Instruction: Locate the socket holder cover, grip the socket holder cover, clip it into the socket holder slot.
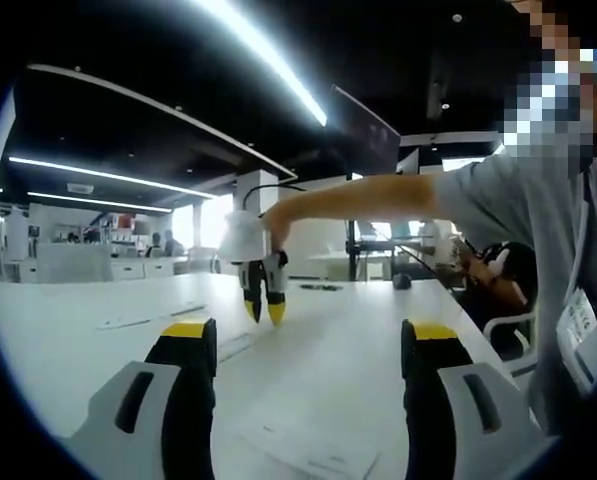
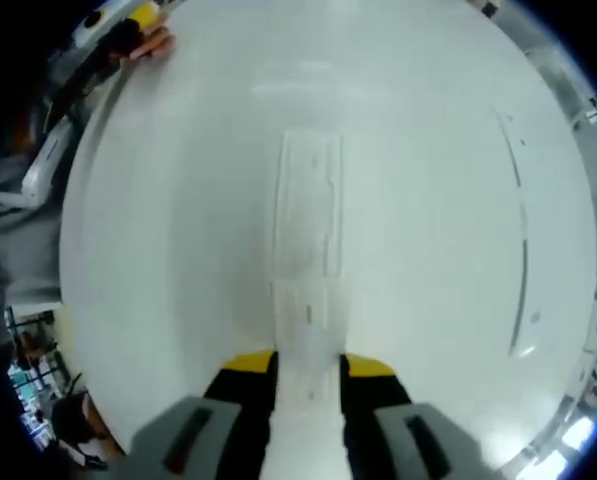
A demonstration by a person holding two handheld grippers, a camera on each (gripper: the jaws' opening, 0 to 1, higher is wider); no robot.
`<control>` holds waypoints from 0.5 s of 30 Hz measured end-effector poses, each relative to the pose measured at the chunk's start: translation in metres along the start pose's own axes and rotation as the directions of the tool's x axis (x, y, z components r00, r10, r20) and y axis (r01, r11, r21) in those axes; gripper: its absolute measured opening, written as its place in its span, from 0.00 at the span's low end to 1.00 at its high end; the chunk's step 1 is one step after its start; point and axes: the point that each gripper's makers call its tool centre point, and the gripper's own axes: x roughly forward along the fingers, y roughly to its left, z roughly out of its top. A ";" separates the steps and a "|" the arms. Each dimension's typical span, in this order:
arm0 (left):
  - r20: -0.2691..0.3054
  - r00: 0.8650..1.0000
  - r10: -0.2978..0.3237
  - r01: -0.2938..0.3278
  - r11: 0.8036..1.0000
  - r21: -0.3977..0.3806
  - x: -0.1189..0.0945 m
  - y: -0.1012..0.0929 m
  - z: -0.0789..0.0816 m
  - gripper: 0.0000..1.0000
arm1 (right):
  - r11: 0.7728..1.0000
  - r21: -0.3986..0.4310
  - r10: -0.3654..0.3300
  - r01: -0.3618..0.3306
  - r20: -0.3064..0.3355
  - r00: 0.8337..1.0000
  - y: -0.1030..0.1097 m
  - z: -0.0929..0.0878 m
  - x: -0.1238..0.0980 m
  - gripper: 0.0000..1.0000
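Table (image 2: 178, 250) — broad white top, seen from above in the right gripper view and nearly level in the left gripper view.

Person (image 1: 538, 230) — grey sleeve and outstretched arm on the right of the left gripper view, with a tag hanging at the chest.

Socket holder (image 2: 308, 210) — long white channel lying flat on the table, running straight away from the right gripper.

Left gripper (image 1: 308, 345) — grey jaws with yellow tips, spread wide apart with nothing between them, low over the table.

Right gripper (image 2: 307, 375) — jaws drawn close on either side of a white strip, pointing down at the table. In the left gripper view it hangs from the person's hand above the tabletop, its yellow tips near together.

Socket holder cover (image 2: 308, 385) — narrow white strip lying between the right gripper's jaws, in line with the socket holder's near end. Whether the jaws actually press it cannot be told.

Thin white strip (image 2: 523, 230) — on the table well to the right, apart from the rest.
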 end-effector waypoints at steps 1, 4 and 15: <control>0.000 1.000 0.000 0.000 1.000 -0.001 0.000 0.000 0.000 0.74 | 1.000 -0.002 0.000 0.000 -0.003 1.000 0.000 0.000 0.001 0.26; 0.002 1.000 0.002 -0.002 1.000 0.000 0.000 0.000 0.001 0.74 | 1.000 -0.004 0.000 0.000 -0.007 1.000 0.002 0.001 0.001 0.26; -0.002 1.000 -0.001 0.001 1.000 0.004 -0.001 0.000 0.000 0.73 | 1.000 -0.010 0.003 -0.003 -0.022 1.000 0.000 0.004 0.001 0.26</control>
